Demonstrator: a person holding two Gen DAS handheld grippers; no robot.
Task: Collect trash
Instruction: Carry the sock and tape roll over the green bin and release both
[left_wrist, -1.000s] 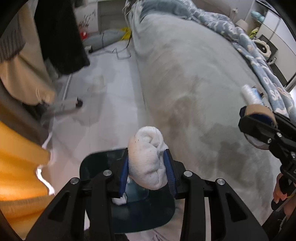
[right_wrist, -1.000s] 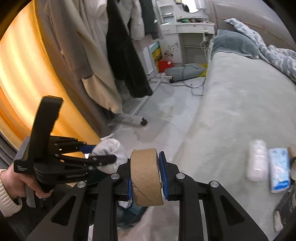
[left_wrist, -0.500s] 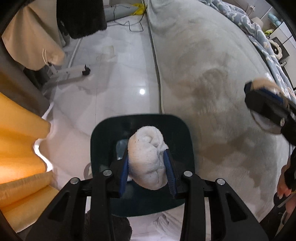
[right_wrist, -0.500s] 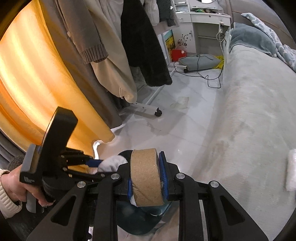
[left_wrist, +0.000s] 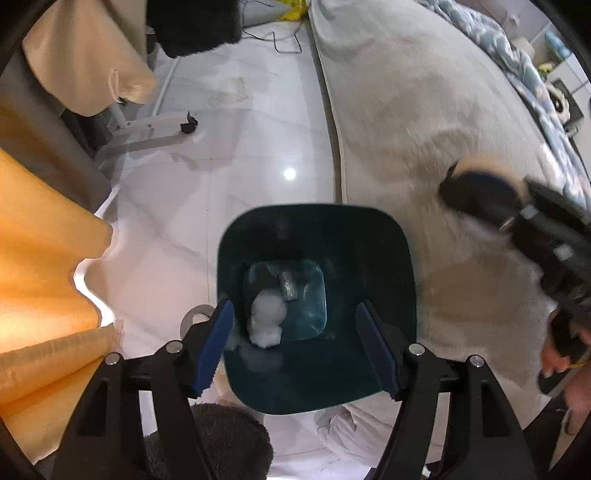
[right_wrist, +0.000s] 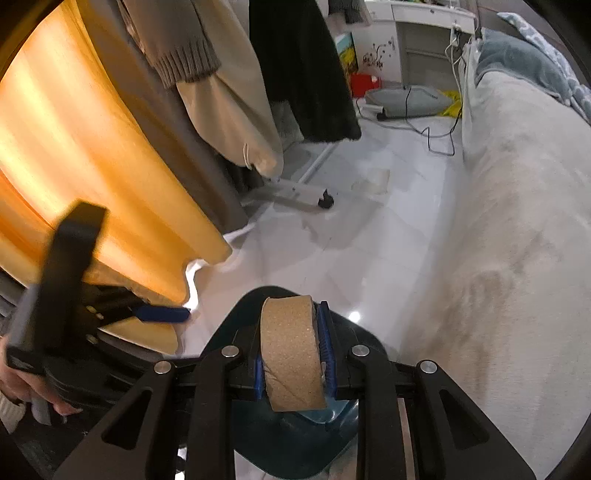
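Observation:
A dark teal trash bin (left_wrist: 373, 236) stands on the white floor beside the bed. My left gripper (left_wrist: 295, 350) is open and empty above its mouth. A white wad (left_wrist: 266, 321) lies at the bin's bottom next to a grey wrapper (left_wrist: 290, 286). My right gripper (right_wrist: 293, 354) is shut on a brown cardboard tape roll (right_wrist: 290, 350) and hovers over the bin's rim (right_wrist: 243, 314). It shows blurred at the right of the left wrist view (left_wrist: 480, 192). The left gripper shows at the left of the right wrist view (right_wrist: 162, 314).
A grey-covered bed (left_wrist: 424, 110) lies to the right of the bin. An orange curtain (left_wrist: 40, 258) hangs at the left. Hanging coats (right_wrist: 229, 92) and a wheeled rack foot (left_wrist: 159, 129) stand behind. Cables (right_wrist: 424, 125) lie on the floor.
My left gripper moved over the bin and opened, and the white wad fell inside. My right gripper brought the tape roll closer to the bin.

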